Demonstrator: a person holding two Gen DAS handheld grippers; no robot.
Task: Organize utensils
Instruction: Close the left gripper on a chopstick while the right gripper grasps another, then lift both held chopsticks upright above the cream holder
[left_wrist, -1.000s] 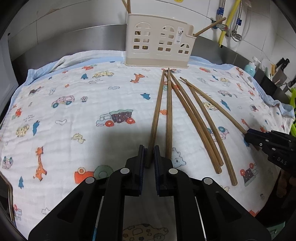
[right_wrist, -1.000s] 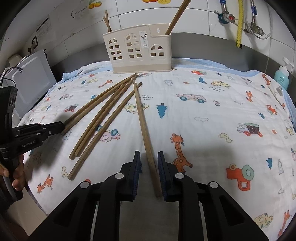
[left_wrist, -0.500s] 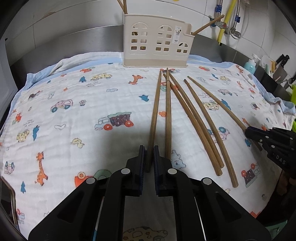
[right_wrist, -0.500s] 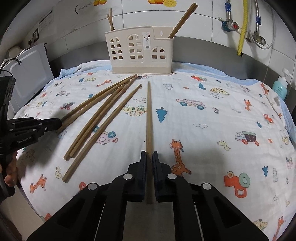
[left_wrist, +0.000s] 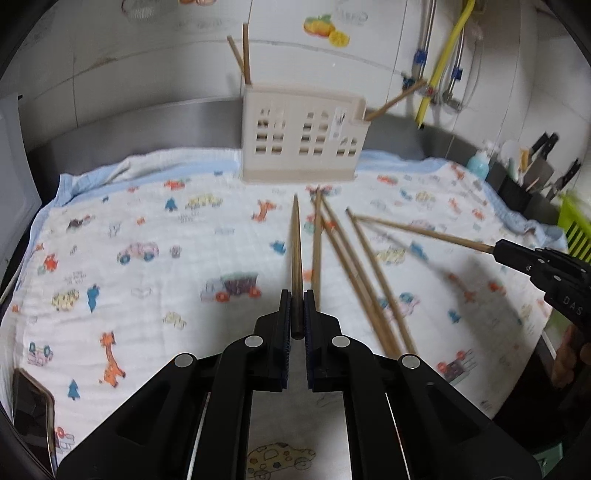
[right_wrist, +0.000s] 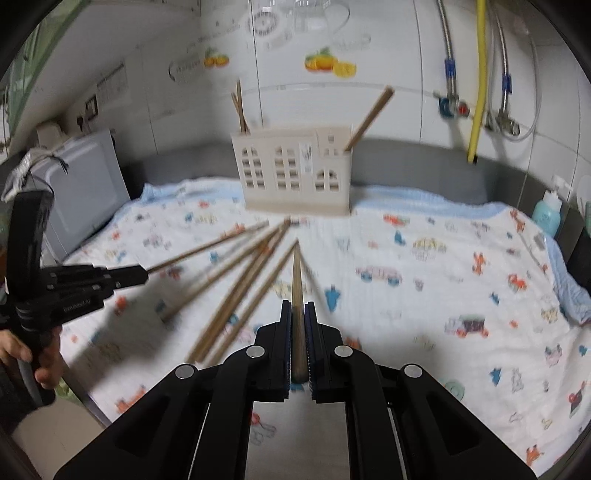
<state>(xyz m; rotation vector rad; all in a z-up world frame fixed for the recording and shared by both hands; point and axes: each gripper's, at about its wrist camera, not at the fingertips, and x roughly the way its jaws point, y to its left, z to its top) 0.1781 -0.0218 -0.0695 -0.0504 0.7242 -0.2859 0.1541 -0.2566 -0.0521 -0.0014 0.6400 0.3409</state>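
Four loose chopsticks (left_wrist: 360, 275), two gripped.

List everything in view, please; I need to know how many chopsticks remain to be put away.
cloth: one, white with cartoon prints, covering the counter
holder: one, beige, at the back of the cloth
stored chopsticks: three visible, brown, two at the holder's left end, one leaning at its right end
loose chopsticks: four, brown, lying on the cloth
held chopsticks: two, brown, clamped, tips toward the holder
bottle: one, teal, far right
hose: one, yellow, on the tiled wall
left gripper: black, shut on one held chopstick
right gripper: black, shut on the other
hand: one, gripping the left gripper's handle
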